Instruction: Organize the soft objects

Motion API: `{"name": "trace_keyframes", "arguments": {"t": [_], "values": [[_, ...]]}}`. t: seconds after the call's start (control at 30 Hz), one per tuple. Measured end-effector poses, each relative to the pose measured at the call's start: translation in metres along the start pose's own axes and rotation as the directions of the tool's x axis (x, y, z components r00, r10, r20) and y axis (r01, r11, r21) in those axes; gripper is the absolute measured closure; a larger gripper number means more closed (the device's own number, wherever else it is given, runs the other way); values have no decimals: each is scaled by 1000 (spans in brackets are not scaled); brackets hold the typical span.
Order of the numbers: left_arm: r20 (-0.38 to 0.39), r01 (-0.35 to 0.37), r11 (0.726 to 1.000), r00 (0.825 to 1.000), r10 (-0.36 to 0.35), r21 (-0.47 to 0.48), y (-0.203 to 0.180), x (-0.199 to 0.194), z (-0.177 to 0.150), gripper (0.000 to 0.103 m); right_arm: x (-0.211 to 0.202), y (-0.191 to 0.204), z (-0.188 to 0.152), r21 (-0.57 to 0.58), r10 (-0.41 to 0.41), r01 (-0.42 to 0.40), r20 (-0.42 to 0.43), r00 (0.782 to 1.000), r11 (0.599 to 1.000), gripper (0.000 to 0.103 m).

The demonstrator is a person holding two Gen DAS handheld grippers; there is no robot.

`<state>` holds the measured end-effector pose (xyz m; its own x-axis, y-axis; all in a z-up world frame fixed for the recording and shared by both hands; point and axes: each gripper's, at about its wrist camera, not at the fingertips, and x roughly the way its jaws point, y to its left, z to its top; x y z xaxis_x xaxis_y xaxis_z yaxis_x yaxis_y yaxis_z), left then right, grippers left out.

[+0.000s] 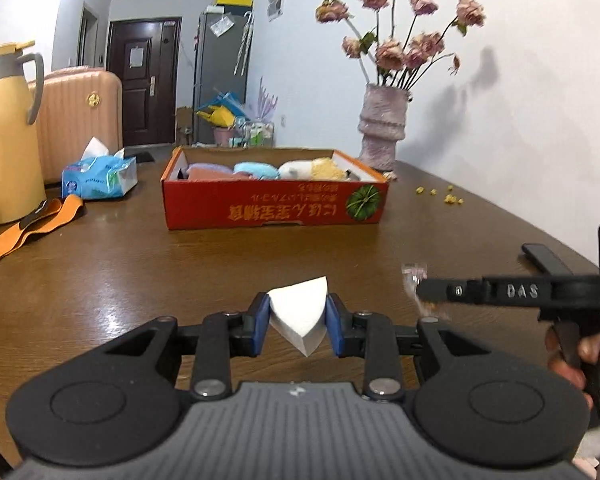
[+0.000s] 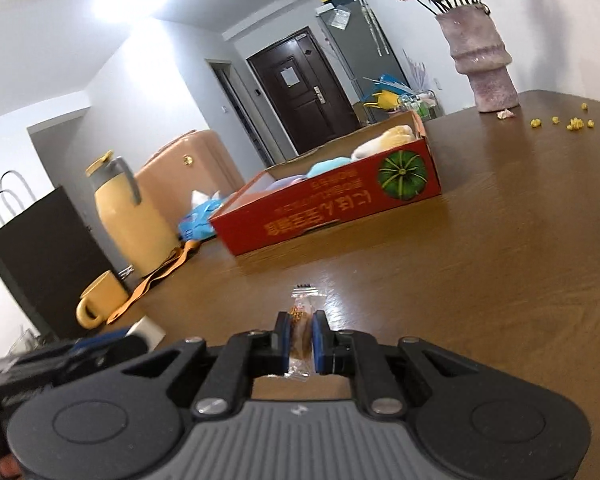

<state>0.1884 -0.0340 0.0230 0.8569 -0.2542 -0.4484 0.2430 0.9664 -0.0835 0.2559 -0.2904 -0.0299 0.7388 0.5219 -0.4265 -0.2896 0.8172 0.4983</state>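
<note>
left gripper (image 1: 298,322) clamps a white wedge sponge (image 1: 300,314) above the table (image 1: 140,272). only the right wrist view shows the right gripper (image 2: 300,338) nearly closed on a clear-wrapped snack (image 2: 301,328). red box (image 1: 274,206) ahead holds soft items.

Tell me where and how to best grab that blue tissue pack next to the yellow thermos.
Grip the tissue pack across its two long sides, near the middle, coming from above. It lies flat on the table with a tissue sticking up on top, and the thermos crowds its left side, so avoid approaching from there.
</note>
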Motion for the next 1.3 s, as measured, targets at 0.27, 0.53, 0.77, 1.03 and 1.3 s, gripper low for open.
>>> {"name": "trace_keyframes", "arguments": {"t": [0.27,0.53,0.77,1.03,1.3], "values": [[34,20,1000,999,-20,11,-5,6,13,73,-20,8,12,-47,-32,35,54,998,998,92],[61,62,998,996,-62,10,9,83,97,73,16,10,95,-187,-57,72,82,995,980,92],[-68,189,981,979,-192,-40,14,222,179,72,108,-8,180,-299,-160,157,18,987,941,92],[-217,134,981,963,-163,-142,9,358,198,59,196,-46,205,-380,-293,252,-52,955,890,89],[-200,120,985,969,-143,-120,29,360,197,26,197,-54,222,-337,-261,238,-23,965,911,65]]}}
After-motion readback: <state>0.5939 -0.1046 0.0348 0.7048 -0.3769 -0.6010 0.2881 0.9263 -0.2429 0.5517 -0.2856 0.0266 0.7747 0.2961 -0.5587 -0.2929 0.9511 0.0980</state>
